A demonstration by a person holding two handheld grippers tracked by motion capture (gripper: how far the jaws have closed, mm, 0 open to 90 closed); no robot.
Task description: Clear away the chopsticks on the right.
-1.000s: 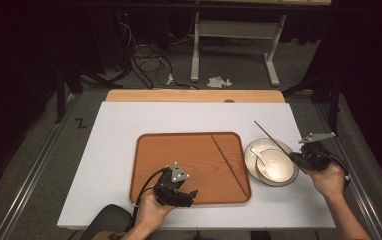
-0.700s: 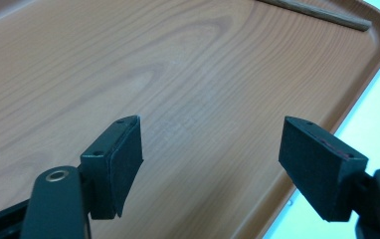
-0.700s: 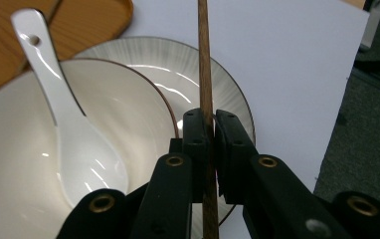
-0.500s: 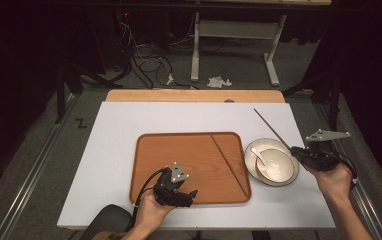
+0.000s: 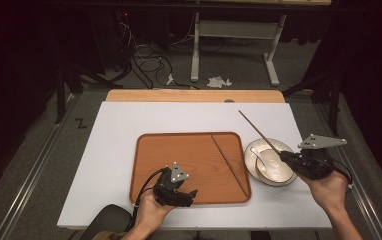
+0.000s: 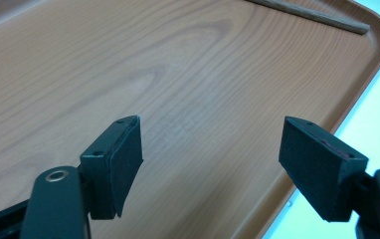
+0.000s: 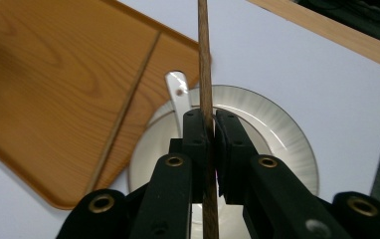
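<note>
Your left gripper [image 5: 191, 195] rests low over the wooden tray's [image 5: 189, 145] 6 o'clock edge, jaws spread wide with nothing between them. A chopstick [image 5: 230, 164] lies along the tray's 3 o'clock side. At 3 o'clock of the tray sits a white plate [image 5: 279, 176] holding a spoon [image 5: 260, 158]. Above it, your right gripper [image 5: 284, 157] pinches a second chopstick [image 5: 258, 132], which points toward 11 o'clock.
</note>
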